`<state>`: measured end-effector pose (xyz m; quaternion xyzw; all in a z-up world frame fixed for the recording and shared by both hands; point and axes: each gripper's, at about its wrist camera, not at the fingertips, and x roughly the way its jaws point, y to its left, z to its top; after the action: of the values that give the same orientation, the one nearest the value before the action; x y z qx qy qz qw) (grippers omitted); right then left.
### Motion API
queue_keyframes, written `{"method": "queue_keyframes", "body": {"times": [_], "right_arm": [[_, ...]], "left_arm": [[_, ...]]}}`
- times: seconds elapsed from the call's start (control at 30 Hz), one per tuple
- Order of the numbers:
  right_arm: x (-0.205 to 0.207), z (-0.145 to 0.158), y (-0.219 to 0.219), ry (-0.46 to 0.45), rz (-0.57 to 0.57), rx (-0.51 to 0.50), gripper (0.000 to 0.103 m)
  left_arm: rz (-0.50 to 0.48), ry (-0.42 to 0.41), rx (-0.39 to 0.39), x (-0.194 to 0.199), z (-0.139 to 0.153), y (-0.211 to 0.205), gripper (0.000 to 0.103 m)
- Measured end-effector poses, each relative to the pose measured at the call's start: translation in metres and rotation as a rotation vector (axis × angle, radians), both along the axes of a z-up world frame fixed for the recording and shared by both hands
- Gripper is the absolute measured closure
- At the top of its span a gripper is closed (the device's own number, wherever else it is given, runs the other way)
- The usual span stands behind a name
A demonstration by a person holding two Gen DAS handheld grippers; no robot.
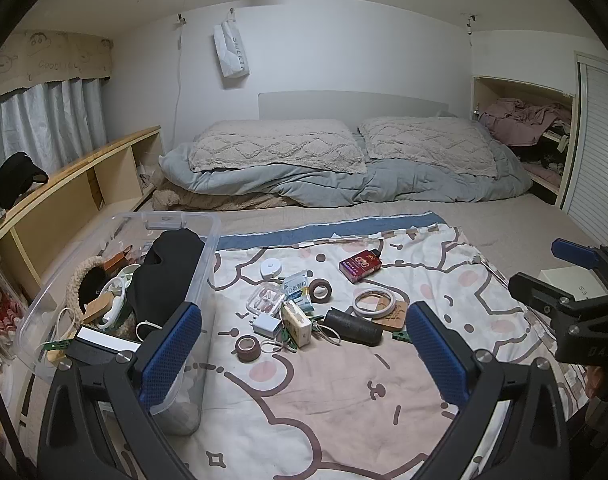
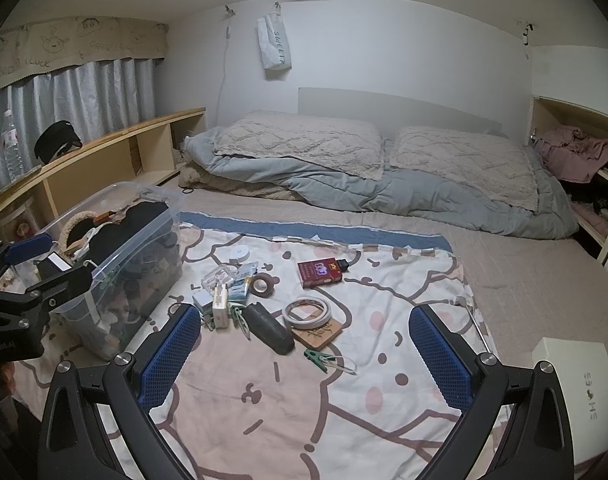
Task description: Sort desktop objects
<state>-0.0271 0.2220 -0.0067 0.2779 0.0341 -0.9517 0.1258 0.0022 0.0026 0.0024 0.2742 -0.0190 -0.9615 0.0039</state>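
Clear plastic forms the storage bin (image 1: 207,240) at the left of the bed, and its walls blur what lies low inside; a black cloth (image 1: 163,276), a woven ring and a white cable show above the rim, the rest is a jumble. The left claw (image 1: 304,344) stands released, its blue pads wide apart with nothing between them, and its left pad covers the bin's near corner. The right claw (image 2: 308,348) is likewise released and empty above the cartoon-print blanket (image 2: 263,400).

Scattered on the blanket right of the bin lie the things to sort: a red card box (image 2: 319,272) farthest, a brown tape roll (image 2: 262,284), a white tape ring (image 2: 306,312) overlapping a wooden coaster (image 2: 318,334), a black cylinder (image 2: 268,328), and a green clip (image 2: 318,359) nearest. A small heap of packets and a clear case (image 2: 215,276) just beside the bin overlap too tightly to tell apart. A white box (image 2: 576,392) at the near right is cut off by the frame.
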Motion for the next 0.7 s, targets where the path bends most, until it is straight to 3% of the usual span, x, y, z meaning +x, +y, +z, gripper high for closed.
{"method": "queue_keyframes", "body": {"times": [0.7], "right_arm": [[0.0031,0.0027,0.0027,0.017,0.010,0.005,0.000]], "left_arm": [[-0.003,0.003,0.002,0.0068,0.0053,0.0034,0.000]]}}
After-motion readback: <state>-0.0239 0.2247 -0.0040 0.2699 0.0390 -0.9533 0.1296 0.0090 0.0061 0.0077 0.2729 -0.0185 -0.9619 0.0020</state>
